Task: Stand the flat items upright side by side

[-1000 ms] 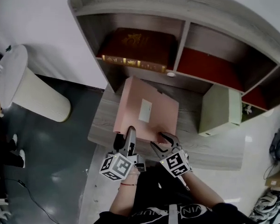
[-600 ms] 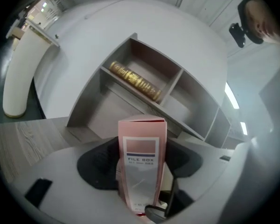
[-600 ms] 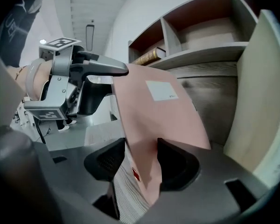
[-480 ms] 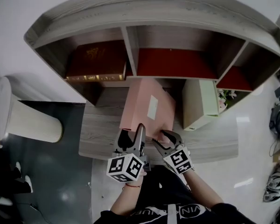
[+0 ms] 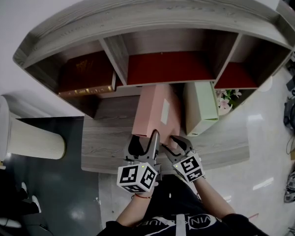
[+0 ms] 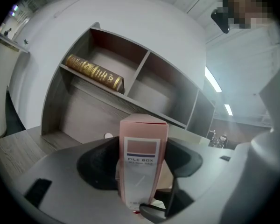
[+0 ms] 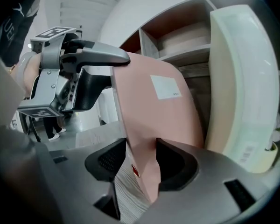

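A pink file box (image 5: 155, 111) stands tilted on its edge on the wooden desk (image 5: 105, 144), close beside a pale green file box (image 5: 200, 107) that stands upright to its right. My left gripper (image 5: 145, 145) is shut on the pink box's near labelled spine (image 6: 141, 162), with a pad on each side. My right gripper (image 5: 174, 144) holds the pink box's lower near corner (image 7: 144, 171), and its jaws are closing on it. In the right gripper view the green box (image 7: 242, 78) rises just right of the pink face (image 7: 154, 111), with the left gripper (image 7: 95, 73) up at the left.
A curved grey shelf unit (image 5: 137, 18) stands at the back of the desk. A dark red book with gold trim (image 5: 86, 77) lies in its left compartment. A white cylindrical bin (image 5: 24, 136) stands on the floor at the left. Small flowers (image 5: 225, 98) sit behind the green box.
The pink box has tipped up from lying nearly flat to standing more on edge and now sits closer to the green box. Both grippers stayed on its near end.
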Motion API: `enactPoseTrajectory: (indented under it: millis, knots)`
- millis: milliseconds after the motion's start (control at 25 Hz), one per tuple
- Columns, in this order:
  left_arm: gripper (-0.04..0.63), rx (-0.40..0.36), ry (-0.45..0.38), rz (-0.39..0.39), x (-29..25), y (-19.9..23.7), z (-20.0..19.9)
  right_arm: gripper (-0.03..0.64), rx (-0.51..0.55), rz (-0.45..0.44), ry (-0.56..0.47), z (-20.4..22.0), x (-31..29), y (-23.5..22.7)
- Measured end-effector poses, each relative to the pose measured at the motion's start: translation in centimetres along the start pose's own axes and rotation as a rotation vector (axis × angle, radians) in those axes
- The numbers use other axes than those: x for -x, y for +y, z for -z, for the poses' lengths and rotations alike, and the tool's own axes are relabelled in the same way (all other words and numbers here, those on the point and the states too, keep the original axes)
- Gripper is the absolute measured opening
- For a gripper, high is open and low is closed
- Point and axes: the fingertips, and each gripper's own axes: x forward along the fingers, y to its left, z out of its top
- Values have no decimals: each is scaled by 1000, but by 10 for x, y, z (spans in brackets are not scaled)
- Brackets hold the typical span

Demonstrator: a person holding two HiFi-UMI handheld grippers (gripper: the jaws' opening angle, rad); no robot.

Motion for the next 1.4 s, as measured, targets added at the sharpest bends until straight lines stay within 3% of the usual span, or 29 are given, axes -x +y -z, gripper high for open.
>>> enactPoseTrajectory:
  millis: [480, 920, 1280, 1400]
  knots:
    - [299, -41, 26, 66, -18, -41, 10, 206, -27, 50, -21, 3, 14, -21]
    - [333, -81, 69, 311, -38, -101, 23, 189, -98, 133, -36, 9, 29, -45]
    - [331, -91, 46, 445, -39, -102, 31, 160, -138, 194, -51, 11, 40, -64]
    - [314, -135, 71, 466, -39, -97, 41, 164, -148, 197, -56, 11, 42, -67]
